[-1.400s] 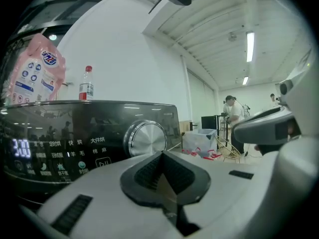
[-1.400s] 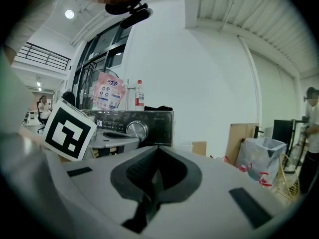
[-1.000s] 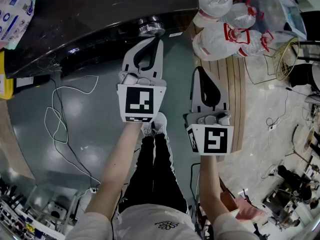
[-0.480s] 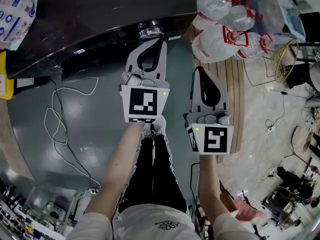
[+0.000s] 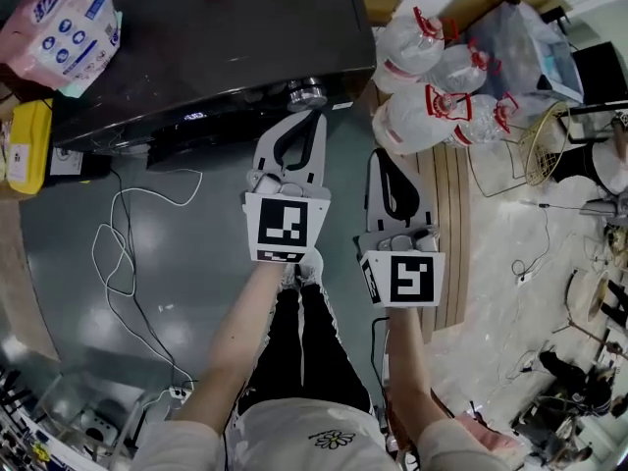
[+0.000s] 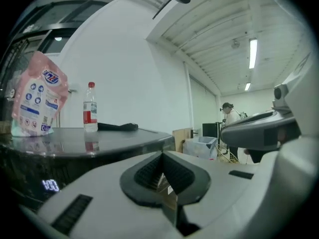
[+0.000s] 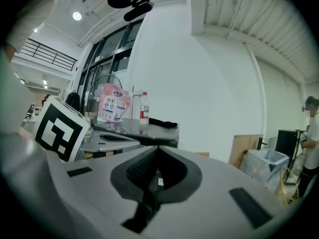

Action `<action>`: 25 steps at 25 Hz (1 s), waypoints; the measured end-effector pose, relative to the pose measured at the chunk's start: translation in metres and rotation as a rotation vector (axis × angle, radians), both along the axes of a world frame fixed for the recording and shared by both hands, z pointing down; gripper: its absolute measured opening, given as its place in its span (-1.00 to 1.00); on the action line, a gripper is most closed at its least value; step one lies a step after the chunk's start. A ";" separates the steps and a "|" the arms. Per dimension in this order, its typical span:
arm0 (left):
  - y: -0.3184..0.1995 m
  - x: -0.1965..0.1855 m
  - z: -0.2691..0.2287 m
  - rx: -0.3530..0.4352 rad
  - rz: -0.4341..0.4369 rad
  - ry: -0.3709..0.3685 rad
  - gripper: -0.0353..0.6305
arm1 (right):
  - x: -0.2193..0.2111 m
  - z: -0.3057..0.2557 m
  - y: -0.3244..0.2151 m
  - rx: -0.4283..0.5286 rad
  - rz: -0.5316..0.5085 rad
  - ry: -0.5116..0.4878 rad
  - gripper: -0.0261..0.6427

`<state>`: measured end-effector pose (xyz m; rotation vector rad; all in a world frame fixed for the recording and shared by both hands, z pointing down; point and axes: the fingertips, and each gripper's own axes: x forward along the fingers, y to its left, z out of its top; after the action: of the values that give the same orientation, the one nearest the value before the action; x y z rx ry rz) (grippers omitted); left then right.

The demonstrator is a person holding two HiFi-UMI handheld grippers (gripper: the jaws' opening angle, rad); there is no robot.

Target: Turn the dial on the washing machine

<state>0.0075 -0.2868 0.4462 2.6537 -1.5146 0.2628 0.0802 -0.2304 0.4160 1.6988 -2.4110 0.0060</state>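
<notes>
The black washing machine point(image 5: 216, 57) fills the top of the head view, and its silver dial point(image 5: 306, 93) sits at the front right corner. My left gripper point(image 5: 318, 118) is shut with nothing between its jaws; its tips are just below and right of the dial, and I cannot tell if they touch it. In the left gripper view the shut left gripper point(image 6: 162, 154) hides the dial, and a lit display point(image 6: 50, 185) glows at lower left. My right gripper point(image 5: 379, 155) hangs shut and empty to the right, nearer me, off the machine. In the right gripper view the right gripper point(image 7: 157, 148) has closed jaws.
On the machine's top are a pink bag point(image 5: 69, 27), a bottle point(image 6: 90, 108) and a black object point(image 6: 117, 126). A white cable point(image 5: 118, 253) loops on the floor at left. Bags of bottles point(image 5: 432, 77) and a wire basket point(image 5: 540, 145) lie to the right. A person point(image 6: 230, 118) stands far off.
The head view has shifted and shows more of the machine's top. Both grippers stay shut and keep nearly the same place relative to the dial.
</notes>
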 end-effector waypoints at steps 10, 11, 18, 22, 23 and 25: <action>0.020 -0.029 -0.043 -0.008 -0.031 -0.036 -0.90 | -0.029 -0.066 0.019 0.047 -0.046 0.006 -0.91; 0.017 -0.032 -0.036 -0.022 -0.037 -0.040 -0.90 | -0.031 -0.063 0.019 0.044 -0.049 0.008 -0.91; 0.005 -0.035 0.019 -0.119 -0.047 -0.074 -0.90 | -0.024 -0.037 0.019 0.007 -0.031 0.018 -0.91; -0.006 -0.030 0.044 -0.170 -0.050 -0.096 -0.90 | -0.012 -0.028 0.010 -0.007 -0.004 0.021 -0.91; -0.009 -0.030 0.049 -0.181 -0.057 -0.091 -0.90 | -0.011 -0.026 0.007 -0.008 -0.001 0.022 -0.91; -0.014 -0.032 0.057 -0.199 -0.074 -0.092 -0.90 | -0.008 -0.023 0.003 -0.012 0.004 0.023 -0.91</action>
<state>-0.0248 -0.3003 0.5031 2.4576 -1.5198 0.5089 0.0719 -0.2276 0.3928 1.6890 -2.3858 0.0016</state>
